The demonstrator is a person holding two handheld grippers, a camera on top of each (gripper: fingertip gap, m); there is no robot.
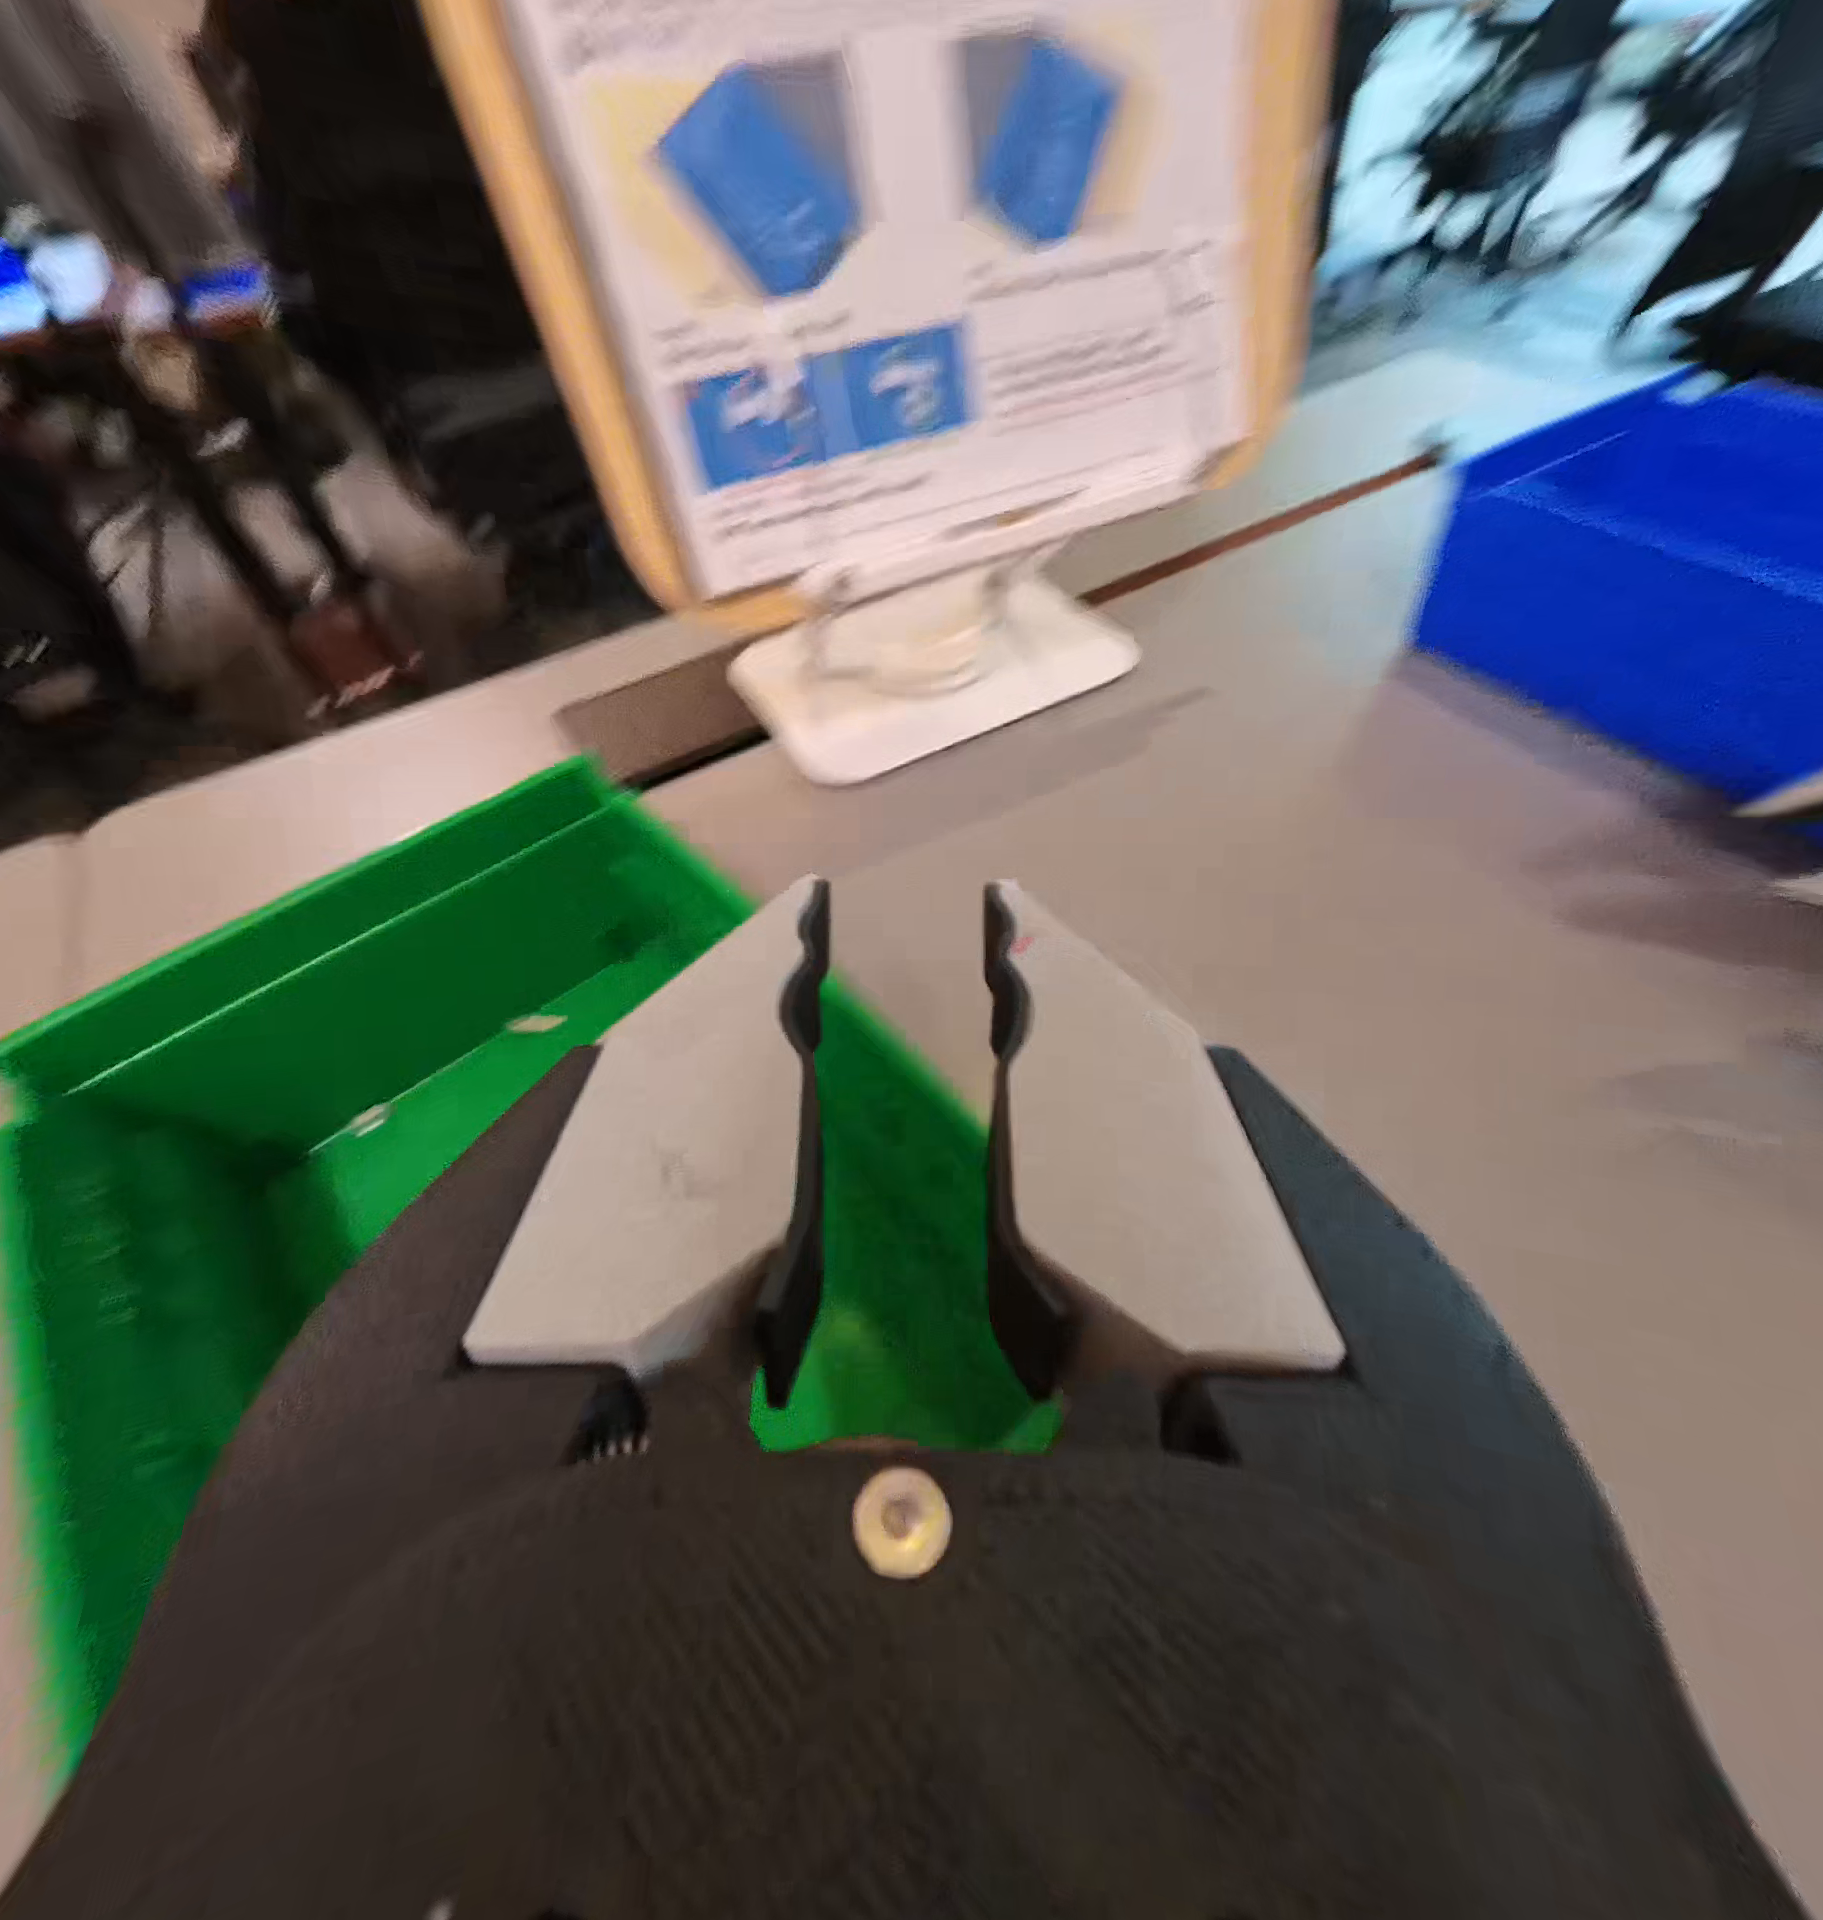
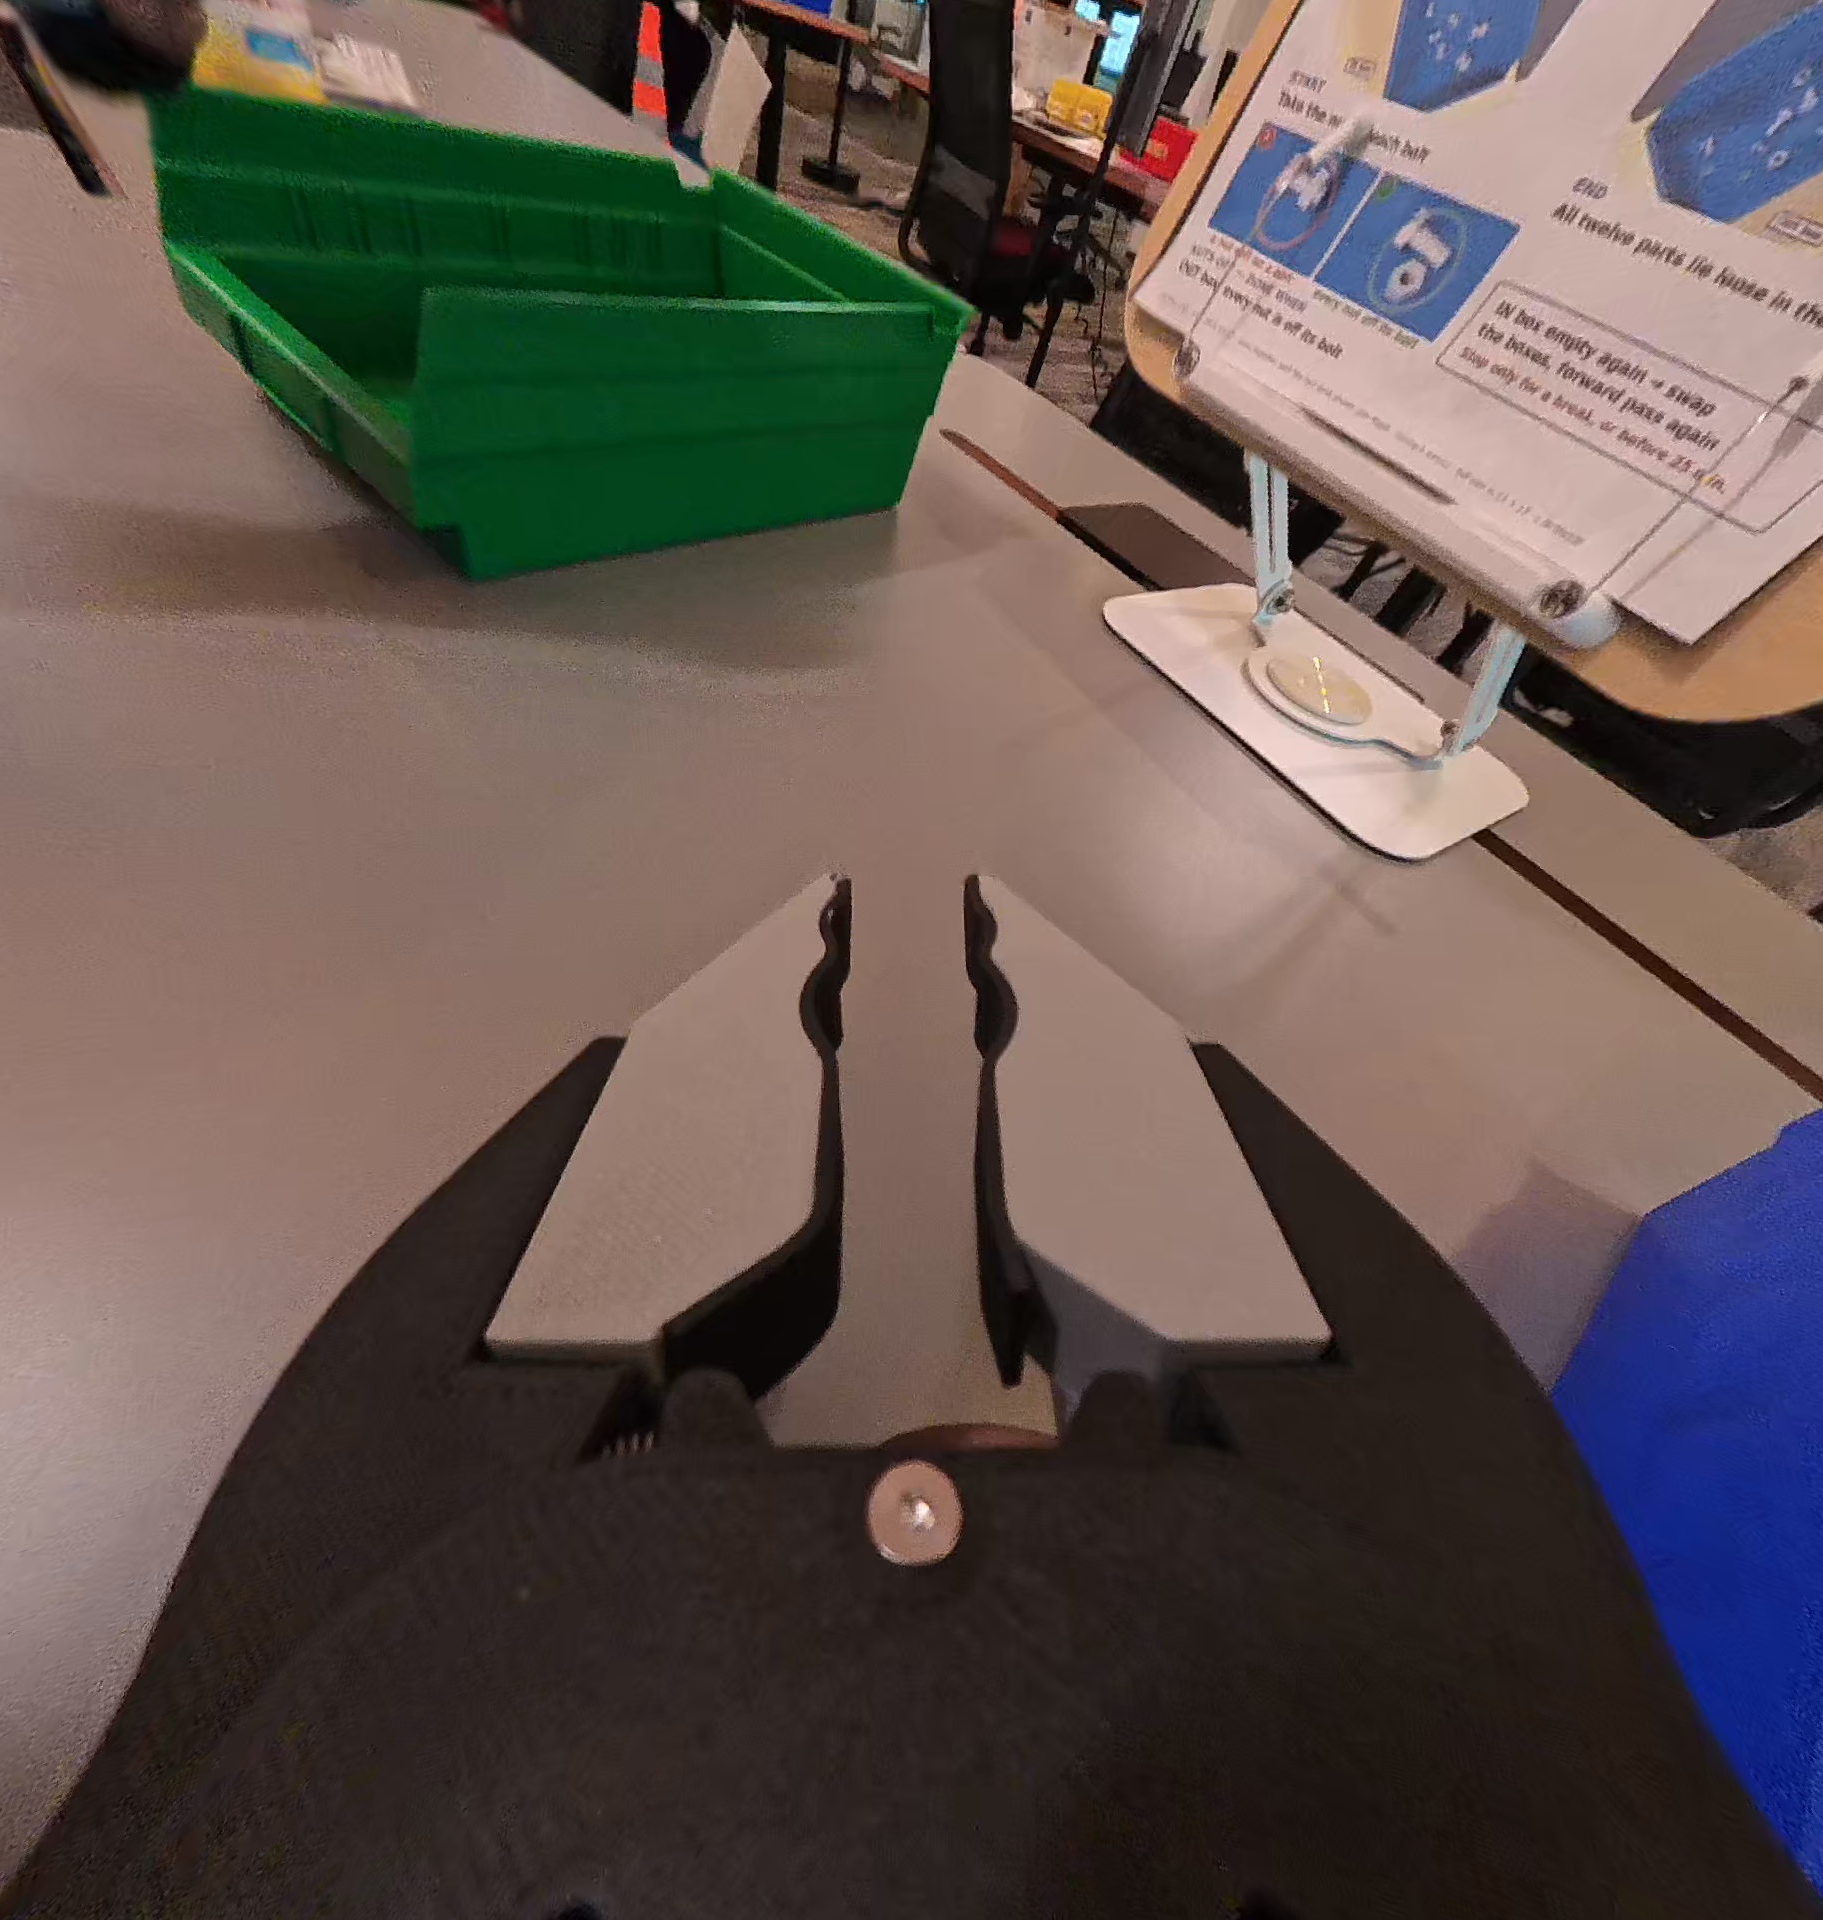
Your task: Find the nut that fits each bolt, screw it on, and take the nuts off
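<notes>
L wrist view: badly motion-blurred. Left gripper (image 1: 907, 904) held over near corner of green bin (image 1: 294, 997), jaws narrowly apart, nothing between. 2 or 3 small pale bits seen on bin floor (image 1: 536, 1025), poss. nuts or bolts, too smeared to tell which. Lay ahead-left of jaws & below. Blue bin (image 1: 1655, 603) off to R on grey worktop (image 1: 1250, 883); instruction board on white stand (image 1: 928, 675) straight ahead.

R wrist view: sharp. Right gripper (image 2: 907, 894) above bare worktop (image 2: 471, 831), jaws likewise a narrow gap, empty. Green bin (image 2: 574, 416) well ahead-left, long axis running away & left; contents hidden by its walls from here. Blue bin (image 2: 1738, 1455) just beside gripper on R; inside not visible. Stand (image 2: 1312, 717) ahead-right.

Judged: L gripper far nearer green bin, so 1st pick there prob. falls to it; needs dip down-left.
</notes>
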